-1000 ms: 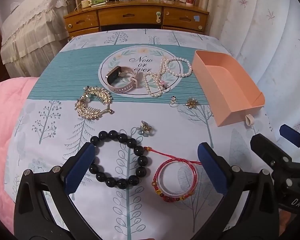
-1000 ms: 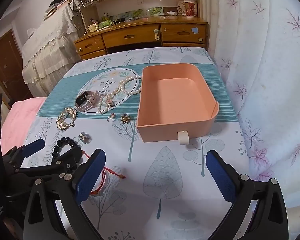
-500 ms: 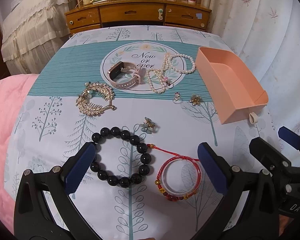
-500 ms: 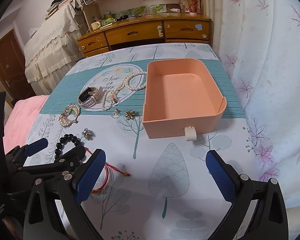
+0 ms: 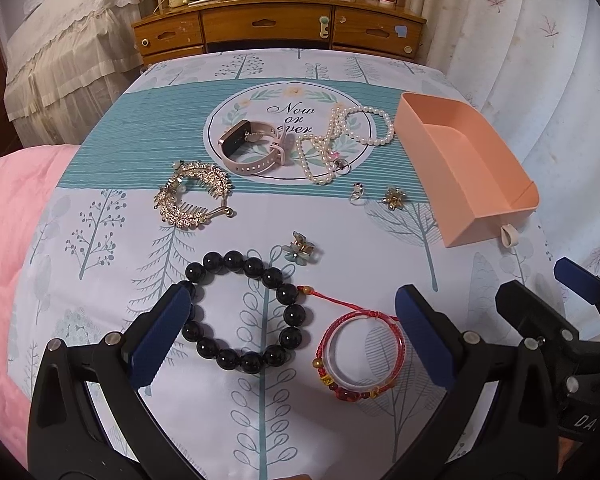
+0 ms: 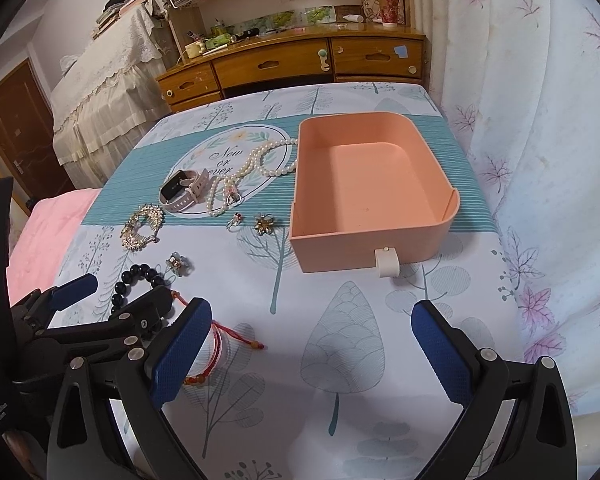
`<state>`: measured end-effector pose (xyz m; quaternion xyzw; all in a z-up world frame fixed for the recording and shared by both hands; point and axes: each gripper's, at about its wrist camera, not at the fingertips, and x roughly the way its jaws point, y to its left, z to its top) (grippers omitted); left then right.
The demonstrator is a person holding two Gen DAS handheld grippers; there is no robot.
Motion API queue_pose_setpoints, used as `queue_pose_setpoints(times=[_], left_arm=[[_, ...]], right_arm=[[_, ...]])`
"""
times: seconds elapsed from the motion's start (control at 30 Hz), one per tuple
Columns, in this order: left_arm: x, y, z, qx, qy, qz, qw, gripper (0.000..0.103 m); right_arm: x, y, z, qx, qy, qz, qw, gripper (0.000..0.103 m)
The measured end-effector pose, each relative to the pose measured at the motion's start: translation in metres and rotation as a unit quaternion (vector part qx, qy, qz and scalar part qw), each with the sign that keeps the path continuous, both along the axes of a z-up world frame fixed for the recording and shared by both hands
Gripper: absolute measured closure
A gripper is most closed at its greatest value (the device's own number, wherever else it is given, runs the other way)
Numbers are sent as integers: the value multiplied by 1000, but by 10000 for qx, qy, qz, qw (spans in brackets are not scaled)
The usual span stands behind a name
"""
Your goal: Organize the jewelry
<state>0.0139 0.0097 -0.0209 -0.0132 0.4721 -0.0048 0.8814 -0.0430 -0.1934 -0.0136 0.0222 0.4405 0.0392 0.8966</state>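
Observation:
An empty peach drawer box (image 6: 364,196) (image 5: 460,160) sits on the patterned cloth at the right. Jewelry lies left of it: a black bead bracelet (image 5: 246,314), a red cord bracelet (image 5: 360,354), a gold hair comb (image 5: 194,198), a pink-strapped watch (image 5: 252,150), a pearl necklace (image 5: 340,140), a ring (image 5: 356,194), a gold flower brooch (image 5: 394,198) and a small clip (image 5: 302,252). My left gripper (image 5: 296,336) is open, just above the two bracelets. My right gripper (image 6: 312,352) is open and empty, in front of the box.
A wooden dresser (image 5: 276,28) with clutter stands beyond the table's far edge. A pink blanket (image 5: 8,220) lies at the left. A white floral curtain (image 6: 540,120) hangs along the right side.
Both grippers have tilted and drawn slightly toward the table, so the jewelry and the box sit lower in view. Nothing was picked up; both stay open.

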Motion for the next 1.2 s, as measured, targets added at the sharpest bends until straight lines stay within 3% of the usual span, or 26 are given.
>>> queue_pose_setpoints(times=[0.43, 0.6, 1.2], left_arm=[[0, -1, 1, -3, -25, 4, 10000, 2], [-2, -2, 3, -90, 5, -71, 9999, 8], [-14, 9, 5, -341, 2, -126, 9993, 14]], right_arm=[[-3, 1, -1, 37, -34, 16, 10000, 1], [-4, 2, -1, 39, -44, 12, 10000, 1], [-17, 11, 8, 25, -124, 57, 9999, 3]])
